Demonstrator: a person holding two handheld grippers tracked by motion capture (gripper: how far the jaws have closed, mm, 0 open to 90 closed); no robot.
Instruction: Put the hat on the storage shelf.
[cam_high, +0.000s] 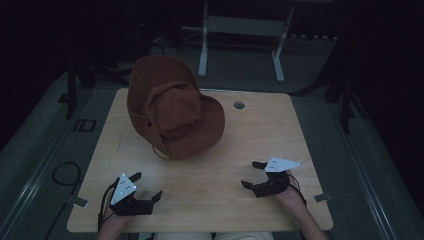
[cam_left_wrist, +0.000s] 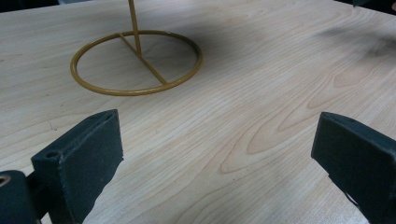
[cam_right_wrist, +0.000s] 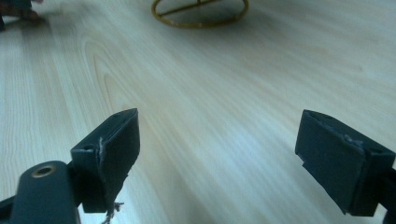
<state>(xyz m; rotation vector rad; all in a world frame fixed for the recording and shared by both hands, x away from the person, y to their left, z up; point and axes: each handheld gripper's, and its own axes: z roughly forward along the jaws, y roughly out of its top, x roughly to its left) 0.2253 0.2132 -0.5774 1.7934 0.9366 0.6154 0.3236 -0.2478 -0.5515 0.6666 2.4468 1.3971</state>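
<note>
Both of your hand-held grippers, left (cam_high: 149, 186) and right (cam_high: 250, 174), rest spread wide and empty on the surface (cam_high: 215, 190); the high view alone shows the hat (cam_high: 172, 110) above the gold ring stand (cam_left_wrist: 136, 63).

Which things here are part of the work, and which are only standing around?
Part of the work:
- brown hat on its stand
- gold wire stand, its ring base on the table
- left tongs, open
- right tongs, open

Only standing around:
- white frame behind the table
- round hole in the tabletop
</note>
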